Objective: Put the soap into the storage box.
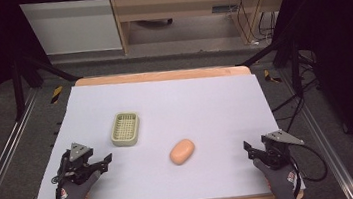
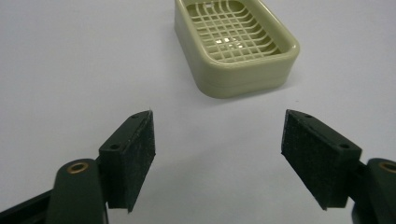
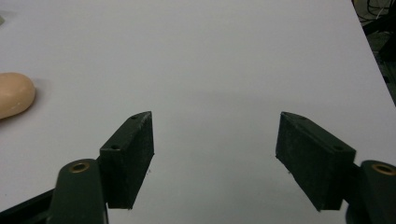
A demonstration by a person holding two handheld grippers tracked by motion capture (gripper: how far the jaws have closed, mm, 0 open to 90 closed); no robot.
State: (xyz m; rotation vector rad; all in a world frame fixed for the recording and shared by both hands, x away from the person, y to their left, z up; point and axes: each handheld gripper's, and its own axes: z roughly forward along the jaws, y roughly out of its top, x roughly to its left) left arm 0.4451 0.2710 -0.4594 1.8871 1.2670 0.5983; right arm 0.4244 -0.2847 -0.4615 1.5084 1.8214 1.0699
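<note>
Presently: one peach-coloured oval bar of soap [image 1: 182, 151] and one pale green rectangular plastic soap dish with grid insert [image 1: 125, 129] on a lilac-covered surface [image 1: 205, 101]; both grippers idle.

Soap lies flat, near the dish, on its right and toward the person. Dish stands empty. Left gripper [image 1: 102, 163] sits near the dish's near-left side, fingers [image 2: 135, 158] spread wide, empty. Right gripper [image 1: 249, 150] rests well right of the soap, fingers [image 3: 133, 156] likewise spread, empty. Soap judged hard, light, smooth, probably slippery; best pinched across its narrow flanks at mid-length.
</note>
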